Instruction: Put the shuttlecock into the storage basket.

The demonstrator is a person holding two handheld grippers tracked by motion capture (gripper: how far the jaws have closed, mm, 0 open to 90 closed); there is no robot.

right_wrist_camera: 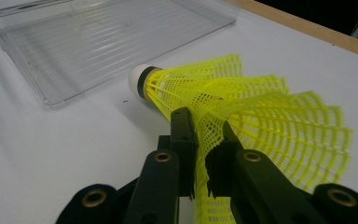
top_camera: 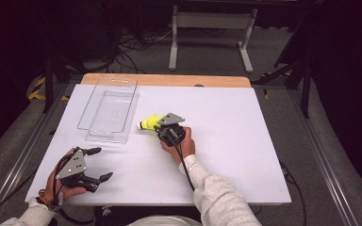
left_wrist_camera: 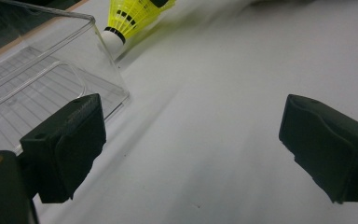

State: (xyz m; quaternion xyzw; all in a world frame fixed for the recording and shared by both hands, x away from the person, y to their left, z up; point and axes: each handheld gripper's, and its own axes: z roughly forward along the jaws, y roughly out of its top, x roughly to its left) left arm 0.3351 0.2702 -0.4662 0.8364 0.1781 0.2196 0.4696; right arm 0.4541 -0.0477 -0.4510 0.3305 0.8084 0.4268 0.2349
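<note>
Right gripper [right_wrist_camera: 204,154] fingers pinch the yellow shuttlecock [right_wrist_camera: 242,112] skirt, clear tray [right_wrist_camera: 107,42] beyond; left gripper [left_wrist_camera: 191,144] fingers wide apart, empty.

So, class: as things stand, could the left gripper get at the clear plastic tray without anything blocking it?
Probably yes. The left gripper hangs open just short of the clear tray, with only bare white table between them. The right gripper, shut on the yellow shuttlecock, sits off to the tray's side, not in the path.
</note>
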